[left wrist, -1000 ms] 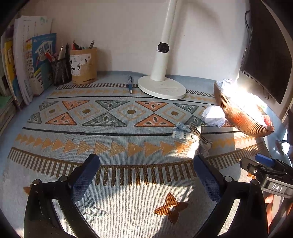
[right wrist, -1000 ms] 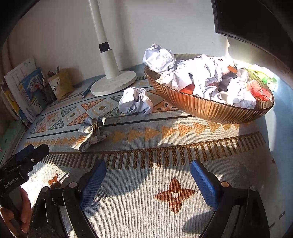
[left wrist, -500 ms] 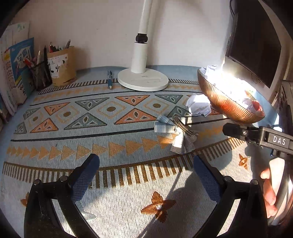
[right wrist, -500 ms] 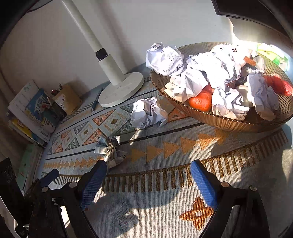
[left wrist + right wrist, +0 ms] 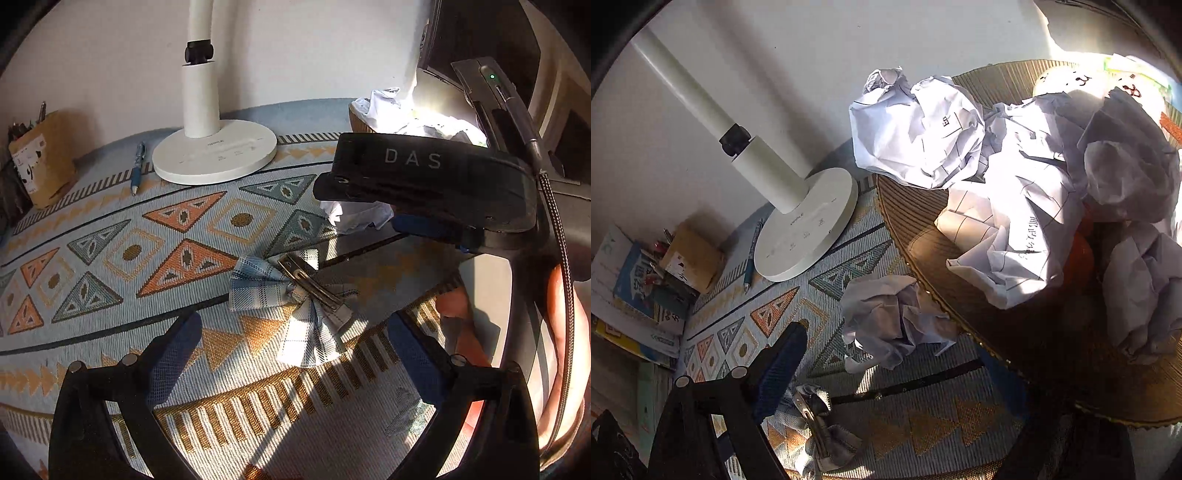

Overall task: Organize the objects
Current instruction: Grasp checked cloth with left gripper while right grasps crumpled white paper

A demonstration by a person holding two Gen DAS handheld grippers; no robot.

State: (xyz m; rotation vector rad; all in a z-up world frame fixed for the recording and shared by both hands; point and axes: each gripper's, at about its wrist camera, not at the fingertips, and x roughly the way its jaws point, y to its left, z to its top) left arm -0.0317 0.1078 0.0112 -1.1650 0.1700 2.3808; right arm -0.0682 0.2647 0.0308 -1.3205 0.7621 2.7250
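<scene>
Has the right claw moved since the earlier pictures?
Yes. In the left wrist view the right claw has swung in over the crumpled paper, toward the lamp base.

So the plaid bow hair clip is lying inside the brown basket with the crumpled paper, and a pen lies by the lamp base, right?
Not quite. The plaid bow hair clip lies on the patterned mat, outside the brown basket, as the left wrist view shows. The rest holds: the crumpled paper fills the basket, and the pen lies by the lamp base.

Left gripper (image 5: 291, 354) closes in on plaid bow clip (image 5: 295, 295), jaws wide; right gripper (image 5: 894, 373) rolls, nears crumpled paper (image 5: 890, 321) beside basket (image 5: 923, 236).
</scene>
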